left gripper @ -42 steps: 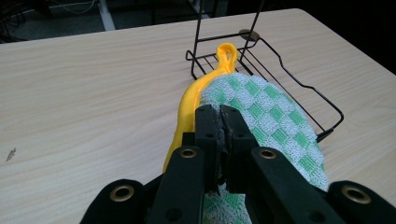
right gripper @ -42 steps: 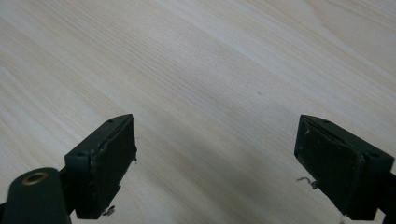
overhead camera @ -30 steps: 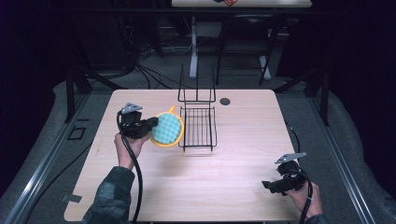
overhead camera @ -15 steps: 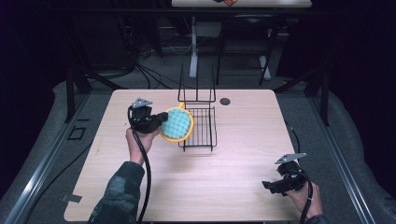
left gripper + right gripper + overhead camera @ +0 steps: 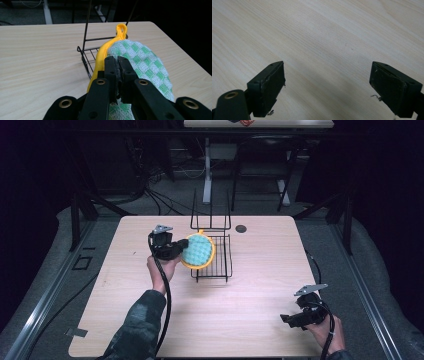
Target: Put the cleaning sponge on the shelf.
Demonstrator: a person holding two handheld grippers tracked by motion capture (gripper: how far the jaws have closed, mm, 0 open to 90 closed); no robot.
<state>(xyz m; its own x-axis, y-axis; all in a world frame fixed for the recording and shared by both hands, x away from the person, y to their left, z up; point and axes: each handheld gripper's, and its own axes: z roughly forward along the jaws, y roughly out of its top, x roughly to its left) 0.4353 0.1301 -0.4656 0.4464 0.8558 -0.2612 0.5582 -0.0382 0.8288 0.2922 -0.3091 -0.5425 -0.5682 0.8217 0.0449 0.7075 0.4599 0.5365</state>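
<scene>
A round pad (image 5: 197,250) with a green-and-white checked cover and a yellow rim hangs tilted over the left edge of the black wire rack (image 5: 221,264). My left gripper (image 5: 181,246) is shut on it from the left. In the left gripper view my left gripper (image 5: 117,62) pinches the checked pad (image 5: 145,65) beside its yellow rim, whose small loop (image 5: 121,28) points away, and the wire rack (image 5: 86,50) stands just beyond. My right gripper (image 5: 287,318) rests low at the table's front right, open; in the right gripper view my right gripper (image 5: 328,80) has bare wood between its fingers.
A small dark round disc (image 5: 241,228) lies behind the rack near the far edge of the wooden table (image 5: 260,290). The rack has a tall wire back (image 5: 211,212). Cables trail from both grippers. Beyond the table are metal stands and floor cables.
My left gripper has carried the checked pad to the right, from beside the rack to over its left edge. The right gripper has stayed in place.
</scene>
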